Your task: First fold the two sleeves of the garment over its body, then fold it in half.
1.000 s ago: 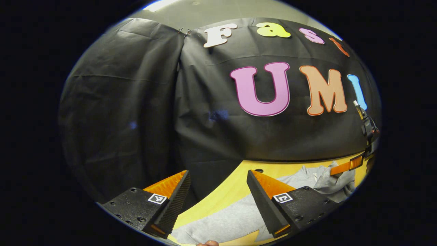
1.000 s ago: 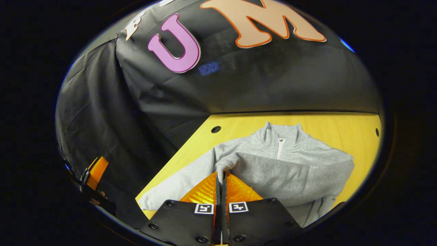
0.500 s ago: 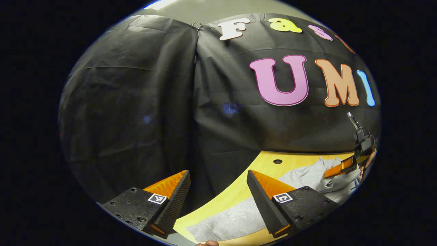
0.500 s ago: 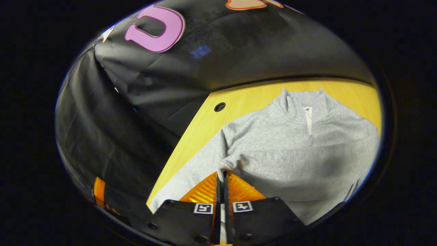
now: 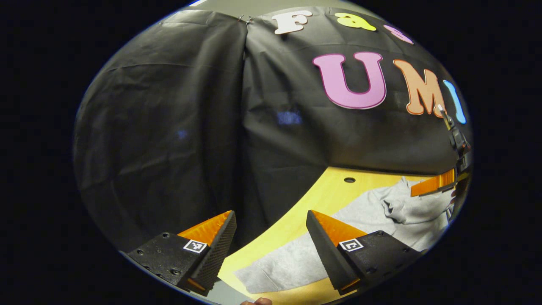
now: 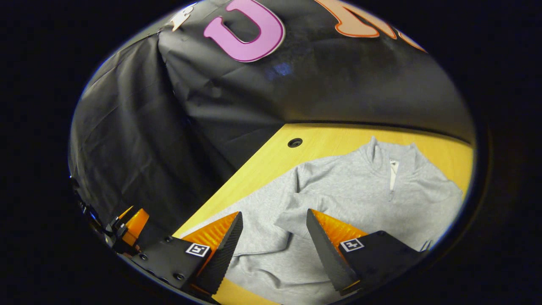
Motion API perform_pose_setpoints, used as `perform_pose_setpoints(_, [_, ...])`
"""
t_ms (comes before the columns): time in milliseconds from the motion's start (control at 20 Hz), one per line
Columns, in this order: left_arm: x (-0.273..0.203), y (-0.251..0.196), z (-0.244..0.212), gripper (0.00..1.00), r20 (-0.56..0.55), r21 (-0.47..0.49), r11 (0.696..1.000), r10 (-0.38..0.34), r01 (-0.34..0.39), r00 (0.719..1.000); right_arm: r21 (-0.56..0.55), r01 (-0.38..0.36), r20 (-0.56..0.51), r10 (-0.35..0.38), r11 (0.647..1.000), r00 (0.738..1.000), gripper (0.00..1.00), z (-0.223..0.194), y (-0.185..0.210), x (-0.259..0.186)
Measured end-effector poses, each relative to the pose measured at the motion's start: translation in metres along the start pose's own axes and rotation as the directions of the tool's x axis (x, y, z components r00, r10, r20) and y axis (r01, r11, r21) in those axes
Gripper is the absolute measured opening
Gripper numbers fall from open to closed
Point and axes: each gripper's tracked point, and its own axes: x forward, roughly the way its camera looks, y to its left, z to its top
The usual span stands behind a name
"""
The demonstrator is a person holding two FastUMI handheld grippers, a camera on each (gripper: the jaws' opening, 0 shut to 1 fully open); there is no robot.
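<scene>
A grey zip-collar sweatshirt (image 6: 364, 190) lies flat on the yellow wooden table (image 6: 262, 165). One sleeve is folded across its body, its cuff (image 6: 292, 218) resting on the chest. The other sleeve (image 6: 254, 237) stretches out toward the table's near left edge. My right gripper (image 6: 273, 214) hovers open just above that cuff, with nothing between its fingers. My left gripper (image 5: 270, 214) is open too, off the table's left edge, with the outstretched sleeve (image 5: 292, 264) below its right finger. In the left gripper view the right gripper (image 5: 425, 187) hangs over the bunched grey cloth (image 5: 402, 207).
A round hole (image 6: 294, 142) sits in the table near its far left corner. Black cloth walls stand behind and to the left of the table. Bare wood lies beyond the collar. The left gripper (image 6: 131, 222) is low beside the table's left edge.
My right gripper has opened and let go of the sleeve cuff, which now lies on the sweatshirt's body. It has lifted back a little. My left gripper stayed open and tilted slightly.
</scene>
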Motion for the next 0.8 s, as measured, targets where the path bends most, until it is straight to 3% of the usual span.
perform_pose_setpoints(200, [0.006, 0.012, -0.055, 0.97, -0.147, -0.045, 0.999, 0.006, -0.013, 0.989, -0.048, 0.042, 0.066, -0.039, 0.998, 0.997, 0.95, 0.011, -0.010, -0.019])
perform_pose_setpoints(450, [0.008, 0.015, -0.121, 0.98, -0.315, -0.113, 0.993, -0.017, -0.020, 0.949, -0.071, 0.089, 0.073, -0.084, 0.994, 0.994, 0.95, 0.003, -0.031, -0.043])
perform_pose_setpoints(800, [0.008, 0.012, -0.173, 0.97, -0.436, -0.137, 0.989, -0.015, -0.050, 0.900, -0.022, 0.139, 0.065, -0.137, 0.990, 0.988, 0.95, -0.008, -0.059, -0.062])
